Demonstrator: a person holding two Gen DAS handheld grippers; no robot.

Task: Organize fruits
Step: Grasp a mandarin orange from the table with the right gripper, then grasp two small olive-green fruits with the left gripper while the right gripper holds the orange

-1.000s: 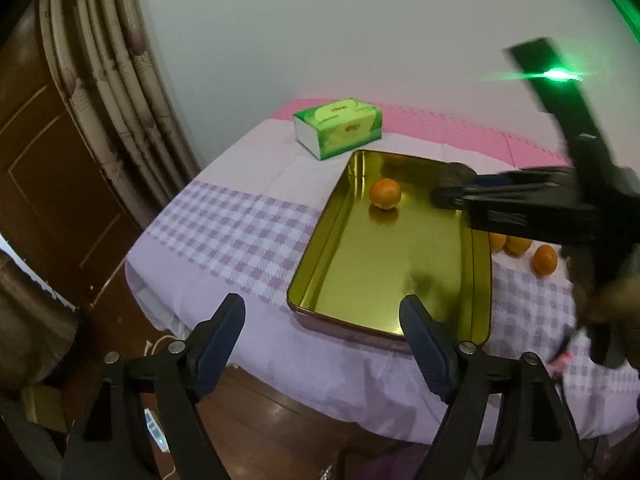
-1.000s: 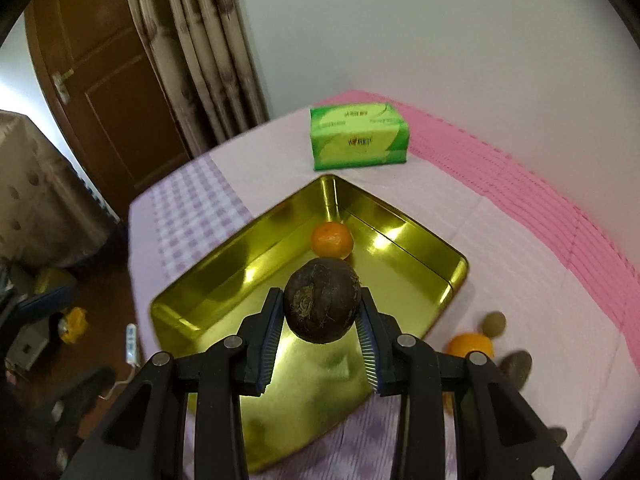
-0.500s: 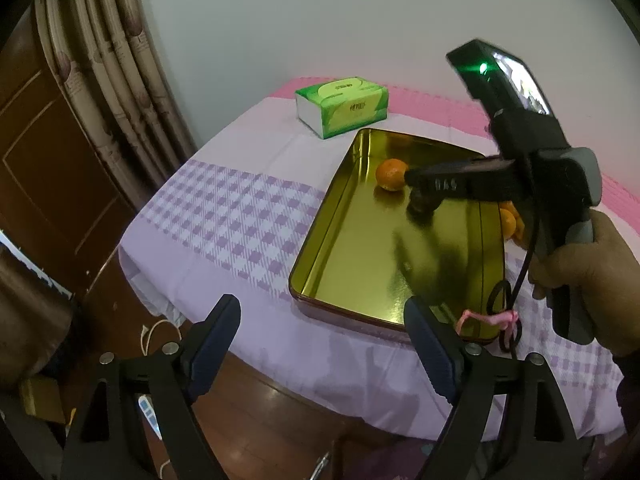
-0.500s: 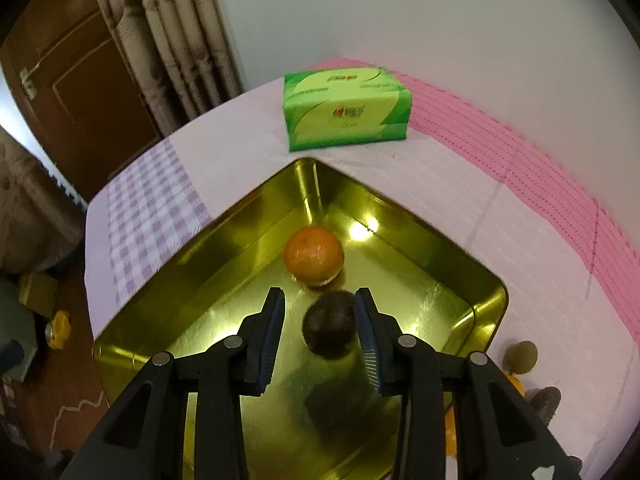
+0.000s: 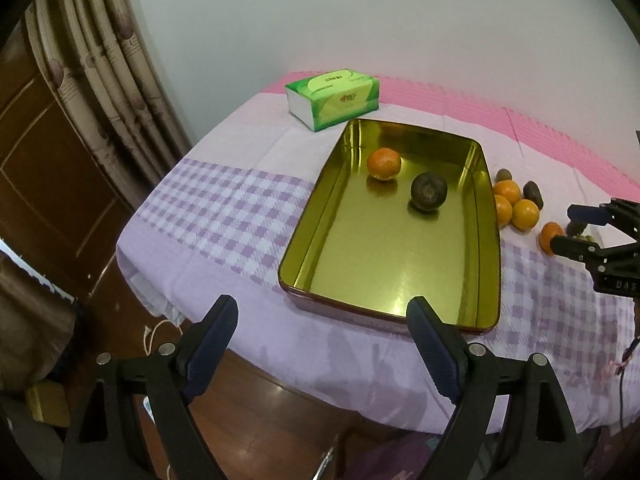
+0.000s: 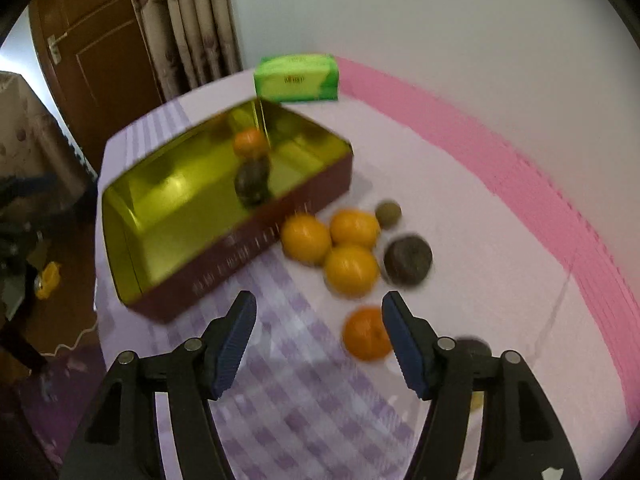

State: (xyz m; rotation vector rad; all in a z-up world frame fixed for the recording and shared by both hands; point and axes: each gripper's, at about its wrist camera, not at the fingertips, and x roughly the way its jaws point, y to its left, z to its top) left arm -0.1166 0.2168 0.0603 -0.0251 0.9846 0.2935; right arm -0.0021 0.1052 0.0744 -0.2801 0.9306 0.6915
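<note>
A gold tray [image 5: 312, 232] [image 6: 132, 264] holds an orange [image 5: 384, 164] [image 6: 250, 142] and a dark round fruit [image 5: 429, 191] [image 6: 252, 182]. Right of the tray lie several oranges [image 5: 525, 214] [image 6: 351, 270] and dark fruits [image 5: 533, 193] [image 6: 408, 260] on the cloth. My left gripper [image 5: 320, 352] is open and empty, off the table's near edge. My right gripper [image 6: 320, 344] is open and empty above the checked cloth, just short of a lone orange [image 6: 366, 334]; it also shows in the left wrist view [image 5: 576, 230].
A green tissue box [image 5: 332, 98] [image 6: 296, 78] stands behind the tray. The table [image 5: 224, 208] has a purple checked cloth with a pink strip along the white wall. Curtains and a wooden door are at the left.
My right gripper let go of the dark fruit in the tray, opened wide and pulled back right to the loose fruits. The left gripper stayed about in place.
</note>
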